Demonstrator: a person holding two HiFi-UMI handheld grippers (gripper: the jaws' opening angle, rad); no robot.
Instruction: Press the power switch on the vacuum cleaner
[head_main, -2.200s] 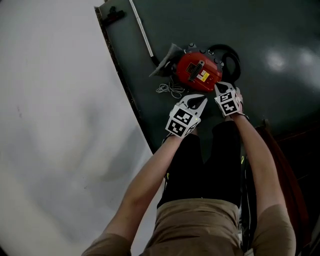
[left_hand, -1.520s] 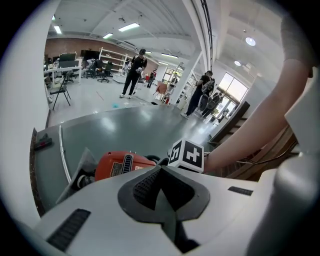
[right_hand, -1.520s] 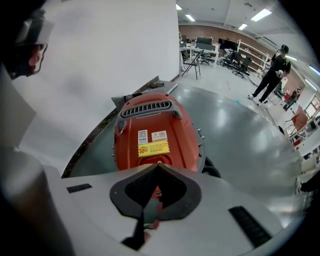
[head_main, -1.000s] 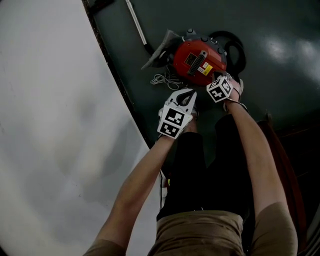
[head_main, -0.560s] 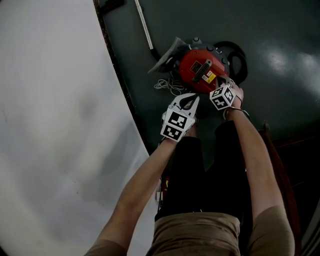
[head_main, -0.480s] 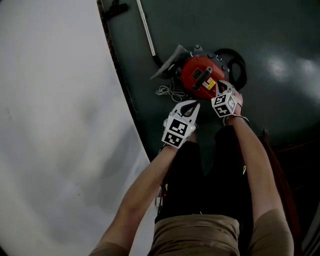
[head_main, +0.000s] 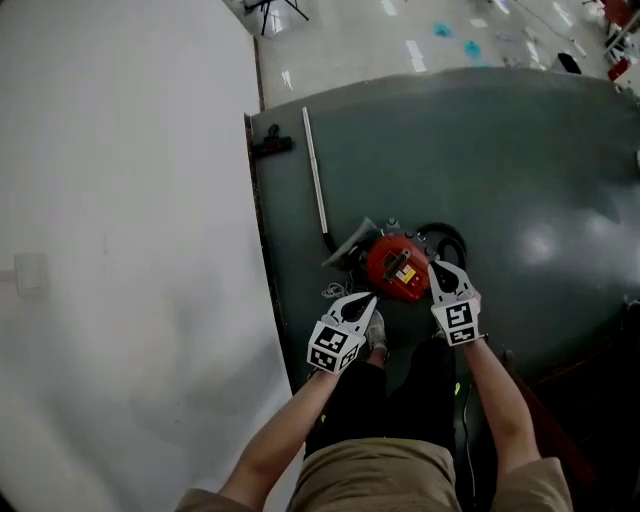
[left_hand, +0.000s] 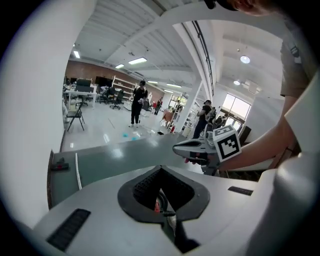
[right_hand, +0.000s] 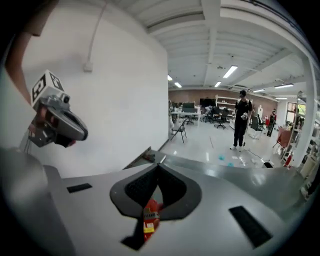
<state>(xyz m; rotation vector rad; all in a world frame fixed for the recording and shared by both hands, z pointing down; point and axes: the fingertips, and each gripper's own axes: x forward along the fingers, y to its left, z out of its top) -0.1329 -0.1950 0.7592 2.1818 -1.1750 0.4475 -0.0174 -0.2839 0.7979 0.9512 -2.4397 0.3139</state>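
Two grippers, each with its jaws pressed together on nothing, sit just short of the vacuum cleaner (head_main: 397, 272). The left gripper (head_main: 371, 299) is at its near left and the right gripper (head_main: 434, 266) close by its right side; whether either touches it I cannot tell. The machine stands on a dark green mat (head_main: 520, 170) near the mat's left edge, where a white wall (head_main: 120, 250) closes that side. To the right and beyond it the mat lies wide and open. Its body is a round, glossy red shell with a yellow label, a loose white cord (head_main: 333, 292) at its left and a black hose (head_main: 445, 229) curled behind. Its long axis follows the thin white wand (head_main: 317, 180), which runs straight away along the mat's edge toward the pale glossy floor (head_main: 400, 40).
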